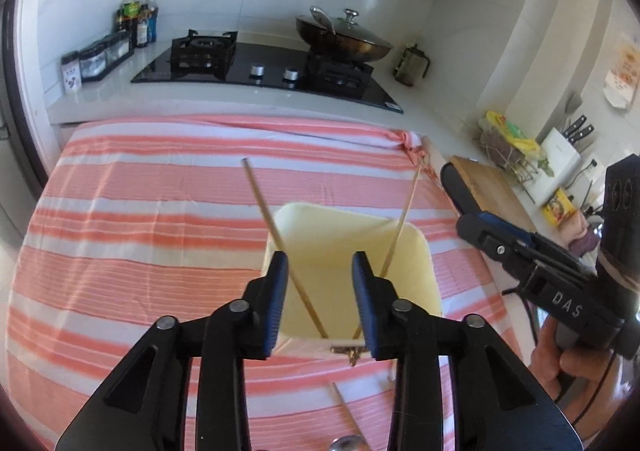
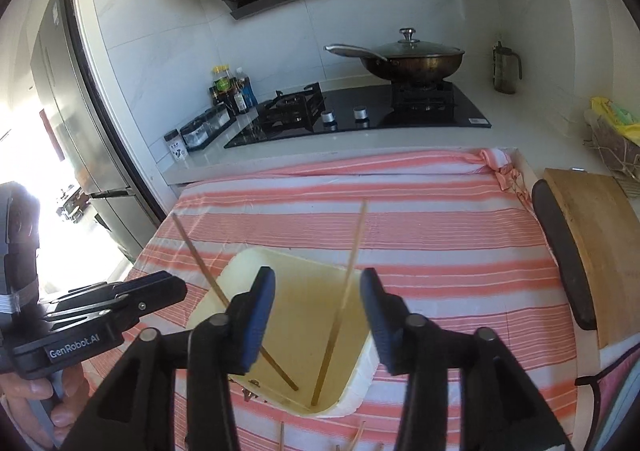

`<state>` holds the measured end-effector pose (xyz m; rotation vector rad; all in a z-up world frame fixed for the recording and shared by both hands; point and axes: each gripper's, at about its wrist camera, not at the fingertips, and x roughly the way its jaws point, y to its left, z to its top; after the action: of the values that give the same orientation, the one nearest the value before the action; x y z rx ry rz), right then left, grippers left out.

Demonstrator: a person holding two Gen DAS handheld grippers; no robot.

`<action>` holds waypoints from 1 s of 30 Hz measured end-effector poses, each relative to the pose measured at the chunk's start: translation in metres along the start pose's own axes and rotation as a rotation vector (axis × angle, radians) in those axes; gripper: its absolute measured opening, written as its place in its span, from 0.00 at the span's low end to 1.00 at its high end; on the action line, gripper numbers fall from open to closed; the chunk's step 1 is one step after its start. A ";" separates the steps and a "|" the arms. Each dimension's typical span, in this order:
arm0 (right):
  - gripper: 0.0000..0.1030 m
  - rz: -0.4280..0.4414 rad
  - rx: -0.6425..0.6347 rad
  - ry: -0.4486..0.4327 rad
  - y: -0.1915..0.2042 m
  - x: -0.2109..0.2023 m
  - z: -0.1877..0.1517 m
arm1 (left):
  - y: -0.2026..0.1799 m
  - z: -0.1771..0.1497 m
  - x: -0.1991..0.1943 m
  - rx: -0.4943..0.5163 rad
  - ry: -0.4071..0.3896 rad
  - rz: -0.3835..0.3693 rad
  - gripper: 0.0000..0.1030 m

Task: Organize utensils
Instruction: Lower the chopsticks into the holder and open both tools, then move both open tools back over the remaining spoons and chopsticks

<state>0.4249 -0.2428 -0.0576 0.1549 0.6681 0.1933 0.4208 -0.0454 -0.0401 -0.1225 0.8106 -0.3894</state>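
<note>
Seen only from the left wrist: a metal spoon [image 1: 347, 421] lying on the striped cloth [image 1: 140, 235] near the bottom edge, handle slanting up-left, and a small brass-coloured bit just below the container's near rim, too small to name. Seen only from the right wrist: tips of more sticks [image 2: 356, 437] on the cloth at the lower edge, count unclear.

Two chopsticks in the cream container [image 1: 348, 251], counted in both views — left chopstick [image 1: 280, 243] leaning up and to the left, right chopstick [image 1: 400, 221] leaning up and to the right, lower ends down near the container's floor, long axes crossing into a V. Container itself sitting on the cloth, mid-table, in front of the stove [image 1: 264, 67].

Left gripper [image 1: 320, 303] spread wide above the container's near side, holding nothing. Right gripper [image 2: 318, 319] likewise parted wide over the container — nothing between the blue pads [image 2: 256, 315].
</note>
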 end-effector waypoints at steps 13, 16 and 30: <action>0.48 -0.127 -0.132 -0.015 -0.023 -0.129 -0.166 | 0.066 -0.211 -0.076 0.068 0.138 0.210 0.63; 0.48 -0.197 -0.090 0.068 -0.040 -0.129 -0.223 | 0.078 -0.250 -0.067 0.039 0.167 0.274 0.63; 0.48 -0.323 0.018 0.191 -0.093 -0.110 -0.292 | 0.089 -0.252 -0.033 -0.028 0.108 0.375 0.76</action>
<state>0.1694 -0.3350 -0.2366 0.0446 0.8750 -0.1104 0.2428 0.0599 -0.2135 0.0257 0.9241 -0.0306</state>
